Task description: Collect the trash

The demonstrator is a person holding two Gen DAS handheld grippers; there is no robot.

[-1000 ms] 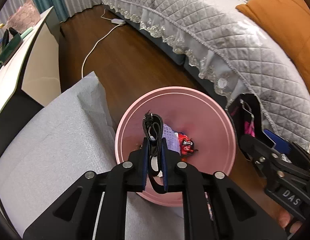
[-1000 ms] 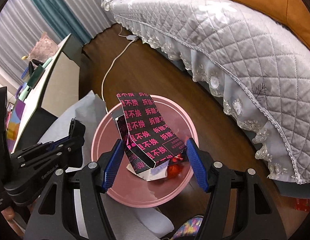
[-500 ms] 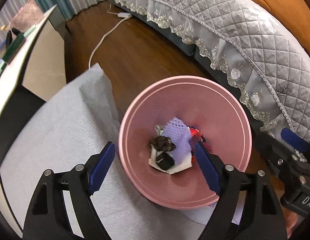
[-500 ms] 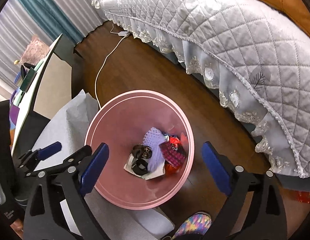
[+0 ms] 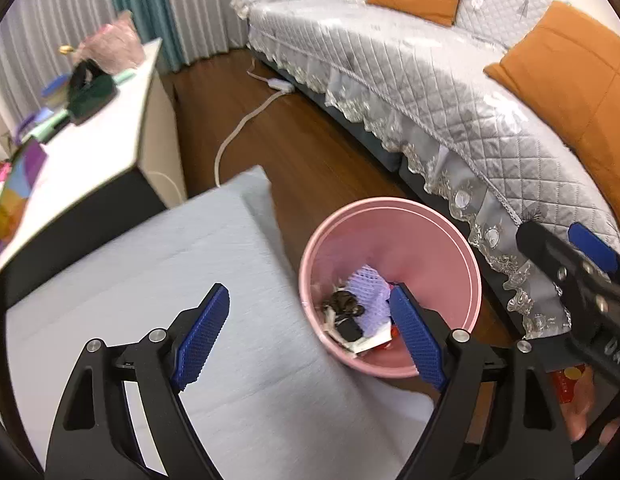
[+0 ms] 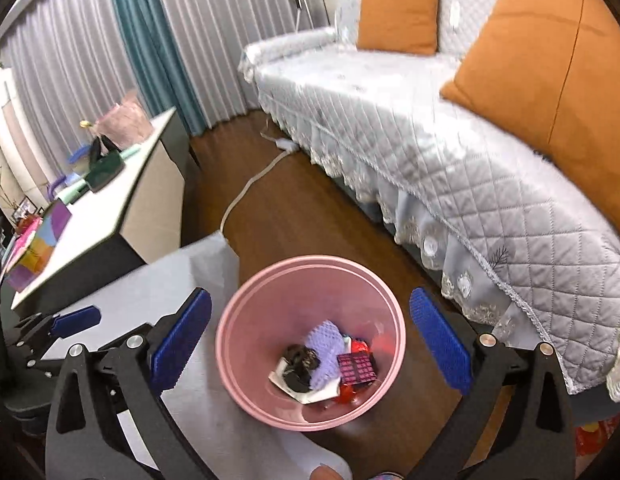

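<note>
1. Hovering both grippers above the pink bin (image 6: pixel 310 344), which stands on the wood floor (image 6: pixel 294 216) tucked against the edge of the grey-covered counter (image 5: pixel 150 280), presumably so scraps can go straight off the surface into it.
2. Left gripper (image 5: pixel 314 336): released, jaws spread wide, nothing between the blue pads. It sits over the counter's edge, its right finger overlapping the bin's rim in its own view.
3. Right gripper (image 6: pixel 310 344): also released and empty, jaws straddling the bin mouth from above, a sensible spot for a drop.
4. Trash lies at the bottom of the bin: a purple mesh piece (image 6: pixel 326 348), a dark coiled cable (image 6: pixel 300 358), a black-and-pink printed wrapper (image 6: pixel 356 366), something red (image 6: pixel 360 346) and a white sheet (image 6: pixel 306 392) under it all. It is heaped toward the near side of the bin floor.
5. The visible counter cloth shows no loose scraps from here; I judge this load is done. A colourful bit at the bottom edge of the right view is too cropped to identify.
6. Sofa (image 6: pixel 430 120) with orange cushions (image 6: pixel 398 14) runs close along the bin's far side; a white power cord (image 6: pixel 246 192) trails on the floor beyond. I would steer clear of the sofa's lace skirt when swinging out.
</note>
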